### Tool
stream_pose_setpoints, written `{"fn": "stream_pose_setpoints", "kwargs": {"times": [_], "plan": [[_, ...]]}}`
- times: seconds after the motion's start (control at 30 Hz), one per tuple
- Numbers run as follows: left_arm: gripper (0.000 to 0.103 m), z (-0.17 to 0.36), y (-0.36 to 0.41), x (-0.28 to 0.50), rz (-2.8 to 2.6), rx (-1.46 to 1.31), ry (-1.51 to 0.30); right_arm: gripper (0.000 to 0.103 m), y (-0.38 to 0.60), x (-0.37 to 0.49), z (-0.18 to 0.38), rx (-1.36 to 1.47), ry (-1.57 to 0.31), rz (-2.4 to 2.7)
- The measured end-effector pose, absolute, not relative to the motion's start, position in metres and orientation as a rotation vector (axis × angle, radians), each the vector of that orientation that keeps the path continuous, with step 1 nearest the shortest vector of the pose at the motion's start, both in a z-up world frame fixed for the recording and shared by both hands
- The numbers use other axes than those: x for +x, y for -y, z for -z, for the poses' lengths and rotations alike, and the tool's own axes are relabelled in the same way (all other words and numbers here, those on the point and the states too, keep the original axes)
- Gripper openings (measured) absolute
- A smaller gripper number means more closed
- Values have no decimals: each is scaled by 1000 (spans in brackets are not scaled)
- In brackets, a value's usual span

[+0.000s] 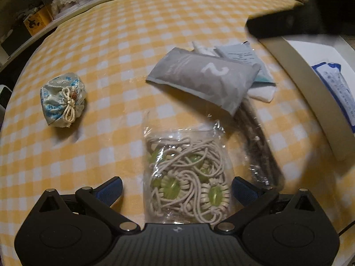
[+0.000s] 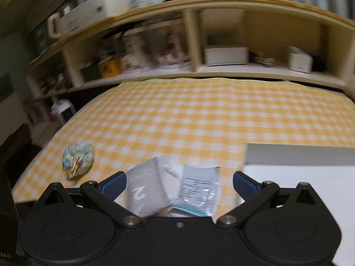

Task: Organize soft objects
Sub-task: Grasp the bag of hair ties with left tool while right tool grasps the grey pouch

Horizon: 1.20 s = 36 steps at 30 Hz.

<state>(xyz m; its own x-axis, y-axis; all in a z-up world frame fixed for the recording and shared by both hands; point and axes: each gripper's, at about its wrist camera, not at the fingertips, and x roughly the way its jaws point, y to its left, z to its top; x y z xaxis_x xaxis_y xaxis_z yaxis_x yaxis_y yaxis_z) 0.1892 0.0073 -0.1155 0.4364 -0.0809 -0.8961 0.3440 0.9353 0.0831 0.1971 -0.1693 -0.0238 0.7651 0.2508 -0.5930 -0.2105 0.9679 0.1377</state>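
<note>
Left gripper (image 1: 177,191) jaws wide apart, straddling clear bag of cord ties (image 1: 187,182) on checked cloth, not pinched. Slippery film could slide out lol. Grey "2" pouch (image 1: 205,77) beyond. Right gripper (image 2: 179,187) apart too, might snag pouch.

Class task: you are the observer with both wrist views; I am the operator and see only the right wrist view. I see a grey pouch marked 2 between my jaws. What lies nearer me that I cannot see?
Observer: A clear bag of cord ties with green beads lies in front of the grey pouch, between the open jaws of the left gripper.
Operator: Anything beside that bag?
Observer: A dark bundle in clear wrap lies along its right side.
Operator: Is the white box empty?
Observer: No, the white box holds a blue-printed packet.
</note>
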Motion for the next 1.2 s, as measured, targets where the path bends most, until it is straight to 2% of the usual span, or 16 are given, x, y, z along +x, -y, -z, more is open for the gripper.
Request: {"fn": "stream_pose_setpoints", "kwargs": {"times": [0.13,0.2,0.47,0.53,0.6,0.63,0.9,0.97,1.03,1.07,1.1,1.17,1.2], "plan": [[103,118,-17,195,258,257,-1109,102,148,210,39,-25,-691,-363],[103,117,-23,198,248,250,-1111,96,137,215,44,-79,-699,-404],[88,114,-27,205,268,202,-1124,85,102,232,62,-236,-743,-521],[84,116,-26,206,275,186,-1133,77,97,235,66,-265,-759,-532],[80,117,-25,208,274,188,-1130,63,95,240,73,-268,-789,-540],[78,116,-25,208,272,185,-1128,60,95,242,76,-271,-803,-533],[65,112,-26,208,263,160,-1117,49,102,234,91,-326,-828,-527],[63,110,-30,208,262,135,-1113,49,104,233,89,-314,-830,-526],[63,108,-35,207,257,108,-1109,52,109,232,86,-277,-824,-518],[63,107,-37,206,257,96,-1109,59,113,232,84,-238,-820,-516],[63,106,-39,206,255,83,-1108,70,116,235,81,-200,-826,-514],[63,105,-40,205,254,66,-1108,80,126,239,76,-118,-830,-509],[63,105,-40,204,255,64,-1107,80,130,241,73,-89,-828,-507]]}}
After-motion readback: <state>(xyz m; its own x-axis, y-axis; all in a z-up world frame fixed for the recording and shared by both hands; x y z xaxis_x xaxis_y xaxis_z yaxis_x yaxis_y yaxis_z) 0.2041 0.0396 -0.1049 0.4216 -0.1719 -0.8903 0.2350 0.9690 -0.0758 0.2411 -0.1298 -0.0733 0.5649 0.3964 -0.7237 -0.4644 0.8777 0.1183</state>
